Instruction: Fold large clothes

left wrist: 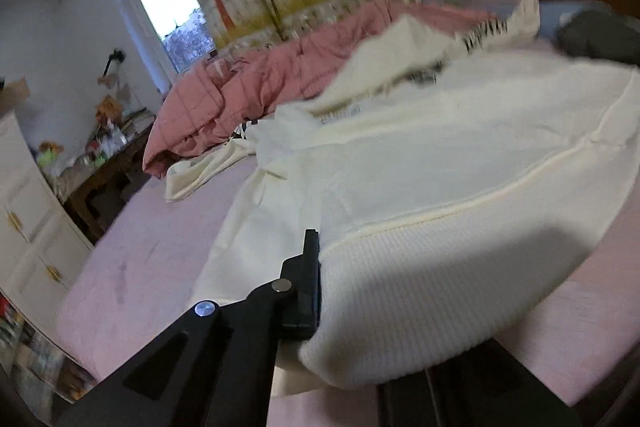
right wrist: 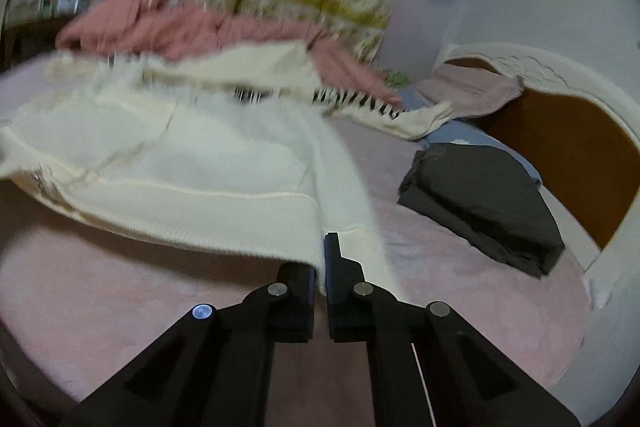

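Gripping the ribbed hem of a cream zip-up sweatshirt [left wrist: 460,155], the left tool [left wrist: 316,291] is clamped on one bottom corner while the right tool [right wrist: 320,291] is pinching the other corner between its closed fingers. Most of the garment is lying spread across the pink bed sheet [right wrist: 100,287], its hood end reaching toward the far side where a pink quilt [left wrist: 248,83] is bunched up. The near hem is hanging just off the sheet between the two tools. A folded dark garment [right wrist: 488,203] is sitting on the bed to the right, apart from the sweatshirt.

Slipping is the likely trouble: each tool is holding only a thin edge of thick ribbing, so a quick pull could free one corner and leave the fold crooked. Carrying the hem too far could also be dragging the loose sleeve [left wrist: 224,163] on the left out of line, or be pushing fabric into the quilt.
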`<move>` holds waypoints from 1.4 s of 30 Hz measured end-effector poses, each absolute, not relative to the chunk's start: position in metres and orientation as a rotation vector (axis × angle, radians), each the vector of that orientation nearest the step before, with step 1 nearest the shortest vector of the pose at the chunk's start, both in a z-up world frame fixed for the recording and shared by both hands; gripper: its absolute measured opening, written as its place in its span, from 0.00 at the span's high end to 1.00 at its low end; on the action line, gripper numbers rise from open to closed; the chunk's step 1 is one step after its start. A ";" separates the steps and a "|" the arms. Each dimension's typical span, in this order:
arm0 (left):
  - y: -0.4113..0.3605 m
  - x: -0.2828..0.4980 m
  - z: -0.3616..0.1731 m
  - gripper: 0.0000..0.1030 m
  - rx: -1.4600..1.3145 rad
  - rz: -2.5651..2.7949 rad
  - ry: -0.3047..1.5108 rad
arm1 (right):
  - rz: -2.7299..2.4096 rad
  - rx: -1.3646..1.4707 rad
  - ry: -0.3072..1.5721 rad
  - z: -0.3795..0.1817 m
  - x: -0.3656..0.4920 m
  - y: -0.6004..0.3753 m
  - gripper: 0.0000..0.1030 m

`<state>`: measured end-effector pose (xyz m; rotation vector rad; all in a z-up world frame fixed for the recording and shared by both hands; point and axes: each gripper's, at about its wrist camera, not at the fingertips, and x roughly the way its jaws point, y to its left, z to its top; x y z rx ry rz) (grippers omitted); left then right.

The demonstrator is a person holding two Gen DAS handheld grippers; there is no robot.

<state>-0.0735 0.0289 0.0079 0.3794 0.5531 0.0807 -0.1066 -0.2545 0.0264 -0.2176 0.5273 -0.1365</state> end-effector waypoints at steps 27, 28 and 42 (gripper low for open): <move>0.092 -0.104 0.014 0.88 0.298 0.209 0.672 | -0.085 -0.022 0.605 0.031 -0.130 -0.294 0.93; 0.088 -0.104 0.018 0.88 0.337 0.215 0.652 | -0.084 -0.035 0.595 0.037 -0.127 -0.294 0.93; 0.137 0.086 0.003 0.28 0.260 0.053 1.004 | -0.047 -0.162 0.743 0.024 0.087 -0.280 0.93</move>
